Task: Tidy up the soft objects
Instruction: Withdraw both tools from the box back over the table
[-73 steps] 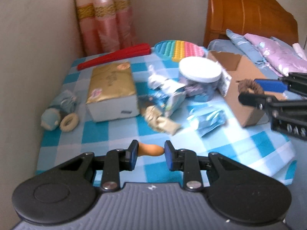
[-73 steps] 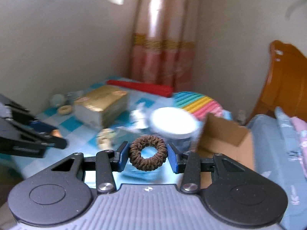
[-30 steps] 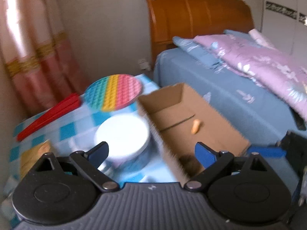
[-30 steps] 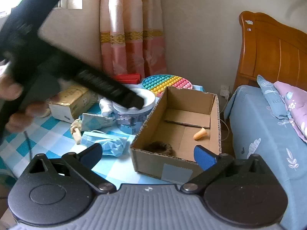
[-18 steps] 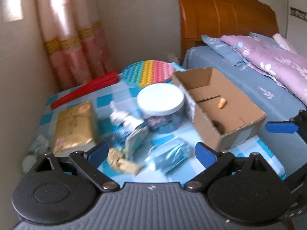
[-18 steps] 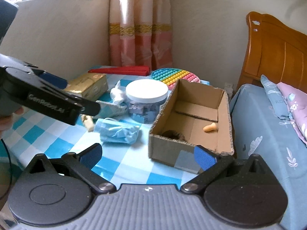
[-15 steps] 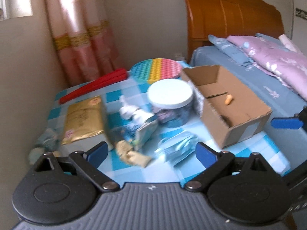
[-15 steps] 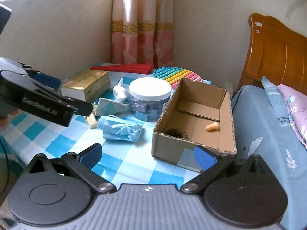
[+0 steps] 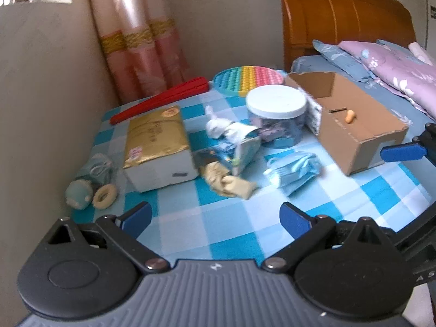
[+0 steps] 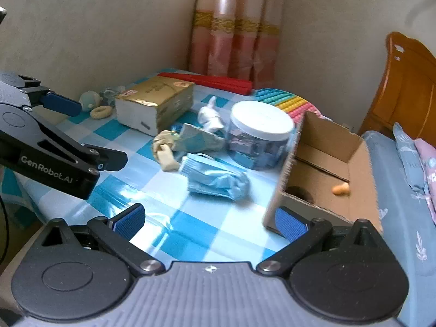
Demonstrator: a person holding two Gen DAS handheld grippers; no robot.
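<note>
Cardboard box (image 10: 327, 141) holding orange earplug (image 10: 341, 189) and brown scrunchie (image 10: 301, 193); left gripper (image 9: 215, 219) and right gripper (image 10: 209, 222) both spread wide, empty, above checkered tablecloth (image 9: 218, 234).

- I am looking into a bedroom of a home.
- A carved orange-brown wooden headboard (image 9: 346, 24) stands at a bed with blue sheet (image 10: 395, 199) and lilac flowered pillow (image 9: 392, 65).
- Pink curtains with gold band (image 9: 139, 41) hang in the corner.
- A small table has a blue-white checked cloth (image 9: 207, 209).

The earplug (image 9: 350, 115) lies in the cardboard box (image 9: 362, 139), right of the jar (image 9: 276, 114); apparently a hair tie (image 10: 299, 192) too.
</note>
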